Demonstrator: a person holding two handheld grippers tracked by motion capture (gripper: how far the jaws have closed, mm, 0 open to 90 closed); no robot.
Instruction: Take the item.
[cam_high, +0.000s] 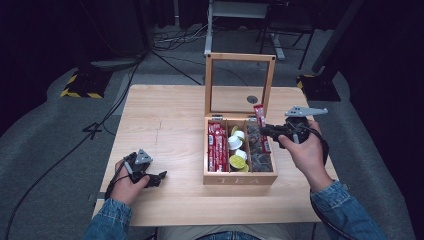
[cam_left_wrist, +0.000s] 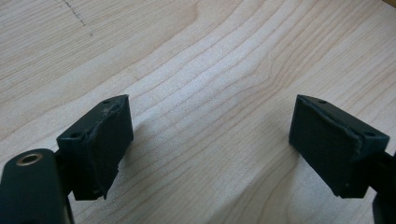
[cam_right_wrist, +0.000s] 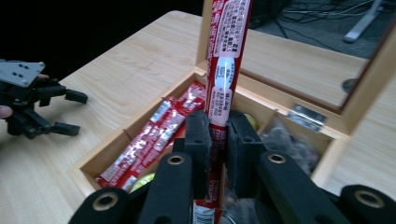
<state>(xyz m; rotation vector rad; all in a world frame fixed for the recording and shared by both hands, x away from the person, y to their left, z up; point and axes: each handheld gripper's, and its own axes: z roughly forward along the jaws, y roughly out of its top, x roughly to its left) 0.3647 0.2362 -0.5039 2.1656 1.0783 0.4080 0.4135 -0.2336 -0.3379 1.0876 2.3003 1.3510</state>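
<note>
One red stick sachet (cam_right_wrist: 226, 70) is pinched upright by the right gripper (cam_right_wrist: 218, 140) above the tea box (cam_high: 240, 178); judged light and limp, it is best gripped mid-length. The left gripper (cam_left_wrist: 210, 140) is spread, empty.

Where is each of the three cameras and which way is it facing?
High view: above the person's side, looking forward and down at table, tea box, both forearms.
Left gripper view: rides the left gripper, jaws apart over bare wood.
Right gripper view: right gripper clamping red sachet.
Shared: box, sachet.
</note>
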